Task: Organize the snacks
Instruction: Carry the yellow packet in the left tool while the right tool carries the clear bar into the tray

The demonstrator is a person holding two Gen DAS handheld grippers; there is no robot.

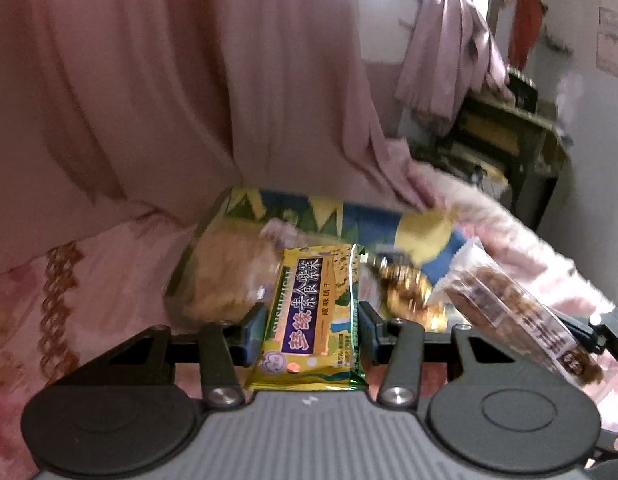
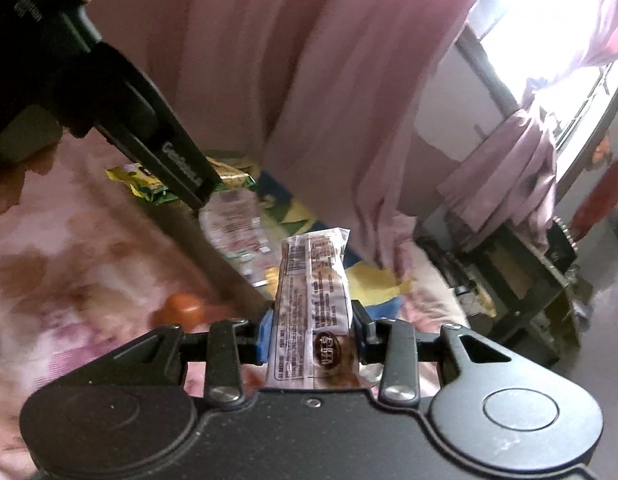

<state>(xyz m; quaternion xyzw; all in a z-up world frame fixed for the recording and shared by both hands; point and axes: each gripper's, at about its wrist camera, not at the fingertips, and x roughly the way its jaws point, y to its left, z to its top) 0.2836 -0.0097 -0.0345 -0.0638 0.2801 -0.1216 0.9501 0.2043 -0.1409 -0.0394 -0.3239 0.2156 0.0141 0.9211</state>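
My left gripper (image 1: 312, 316) is shut on a yellow-green cracker packet (image 1: 305, 344) with a purple label, pinched between the blue pads (image 1: 255, 320). Just behind it stands an open box (image 1: 207, 236) with a blue, yellow and green patterned inside, holding a pale bag (image 1: 229, 276) and gold-wrapped snacks (image 1: 405, 280). My right gripper (image 2: 313, 320) is shut on a clear packet of brown snack (image 2: 309, 280), which also shows at the right of the left wrist view, clear packet (image 1: 505, 312). In the right wrist view the left gripper's dark body (image 2: 177, 160) hangs at upper left over the box (image 2: 225, 268).
A pink floral bedspread (image 1: 49, 300) lies under everything. A pink curtain (image 1: 189, 80) hangs right behind the box. A dark wooden table (image 1: 509, 132) stands at the right by a bright window (image 2: 549, 20). A small orange thing (image 2: 181, 308) lies on the bedspread beside the box.
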